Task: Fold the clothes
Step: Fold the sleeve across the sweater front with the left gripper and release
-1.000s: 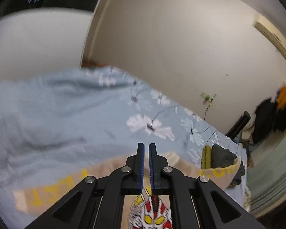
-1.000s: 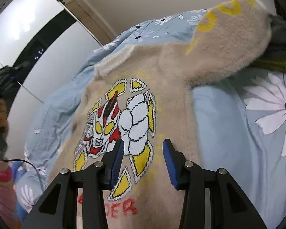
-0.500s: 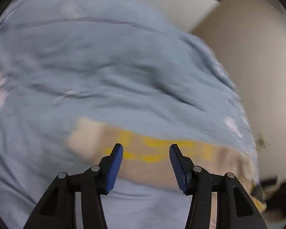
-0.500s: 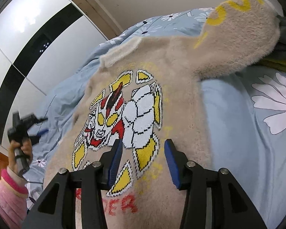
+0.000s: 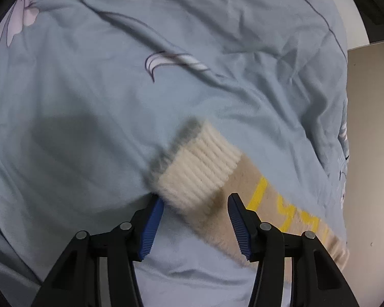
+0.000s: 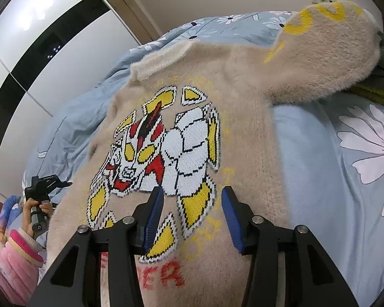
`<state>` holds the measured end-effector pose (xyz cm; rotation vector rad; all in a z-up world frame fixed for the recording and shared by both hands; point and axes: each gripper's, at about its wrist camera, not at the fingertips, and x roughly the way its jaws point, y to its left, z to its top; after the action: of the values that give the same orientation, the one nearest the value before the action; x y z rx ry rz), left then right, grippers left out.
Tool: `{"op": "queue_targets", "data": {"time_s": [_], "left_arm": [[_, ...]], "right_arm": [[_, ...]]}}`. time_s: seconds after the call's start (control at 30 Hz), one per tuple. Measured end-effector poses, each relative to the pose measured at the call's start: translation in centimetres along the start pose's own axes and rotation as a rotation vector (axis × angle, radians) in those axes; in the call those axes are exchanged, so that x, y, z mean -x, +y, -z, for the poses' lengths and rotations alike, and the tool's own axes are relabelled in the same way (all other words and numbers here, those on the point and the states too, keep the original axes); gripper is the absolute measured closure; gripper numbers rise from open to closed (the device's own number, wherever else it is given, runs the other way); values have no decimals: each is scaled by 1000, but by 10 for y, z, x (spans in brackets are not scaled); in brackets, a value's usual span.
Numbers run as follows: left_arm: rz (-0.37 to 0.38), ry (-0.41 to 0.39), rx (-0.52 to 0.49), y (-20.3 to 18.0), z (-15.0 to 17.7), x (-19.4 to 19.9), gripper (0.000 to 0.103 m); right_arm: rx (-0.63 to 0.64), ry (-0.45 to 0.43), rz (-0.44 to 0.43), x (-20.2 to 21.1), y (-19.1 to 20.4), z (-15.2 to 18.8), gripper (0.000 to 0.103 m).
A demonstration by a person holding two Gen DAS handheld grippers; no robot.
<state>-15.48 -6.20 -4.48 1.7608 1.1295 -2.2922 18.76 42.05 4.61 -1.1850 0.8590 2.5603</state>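
Beige sweater (image 6: 243,117) flat on blue duvet (image 5: 115,102); left claw (image 5: 195,202) closing, astride cuff (image 5: 197,174), ungripped; right claw (image 6: 192,199) open.

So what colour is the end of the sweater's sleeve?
The ribbed cuff is cream white, on a beige sleeve with yellow letters. Left wrist view shows it best.

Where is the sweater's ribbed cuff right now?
In the left wrist view, the cream cuff lies on the blue floral bedspread, just ahead of the open left gripper.

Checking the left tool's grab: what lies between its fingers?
In the left wrist view, the left tool is open, with the sweater sleeve's ribbed cream cuff between its fingers, unpinched.
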Motion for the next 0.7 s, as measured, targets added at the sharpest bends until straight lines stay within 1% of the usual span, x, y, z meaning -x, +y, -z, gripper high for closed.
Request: {"op": "queue_targets", "data": {"time_s": [0.03, 0.07, 0.1, 0.13, 0.17, 0.27, 0.37, 0.43, 0.47, 0.53, 0.57, 0.63, 0.67, 0.7], "left_arm": [[-1, -9, 0, 0, 0, 1, 61], [-2, -20, -1, 0, 0, 2, 70], [-9, -34, -13, -2, 1, 4, 87], [-16, -49, -25, -4, 2, 6, 90], [-22, -66, -39, -8, 3, 9, 91], [-34, -153, -133, -33, 15, 33, 93], [11, -244, -317, -86, 39, 75, 93], [68, -289, -425, -121, 52, 104, 93], [105, -313, -491, -146, 59, 117, 93], [189, -355, -634, -190, 86, 147, 93], [225, -359, -695, -214, 96, 154, 93], [289, -339, -803, -252, 124, 162, 93], [319, -326, -854, -270, 138, 166, 93], [341, -296, -895, -289, 153, 164, 93]], "right_arm": [[0, 1, 0, 0, 0, 0, 55], [0, 1, -1, 0, 0, 0, 55], [-1, 1, -2, 0, 0, 0, 54], [-2, 0, -4, 0, 0, 0, 54], [-3, -1, -6, 0, -1, 0, 54], [-8, -6, -15, 1, -1, 1, 54], [-13, -13, -28, 3, -2, 2, 54], [-20, -19, -39, 5, -4, 3, 54], [-25, -23, -45, 6, -5, 3, 55], [-35, -30, -58, 7, -6, 4, 54], [-40, -35, -65, 8, -7, 4, 54], [-51, -43, -78, 10, -9, 5, 54], [-57, -47, -85, 11, -10, 5, 54], [-62, -51, -92, 11, -12, 5, 54]]}}
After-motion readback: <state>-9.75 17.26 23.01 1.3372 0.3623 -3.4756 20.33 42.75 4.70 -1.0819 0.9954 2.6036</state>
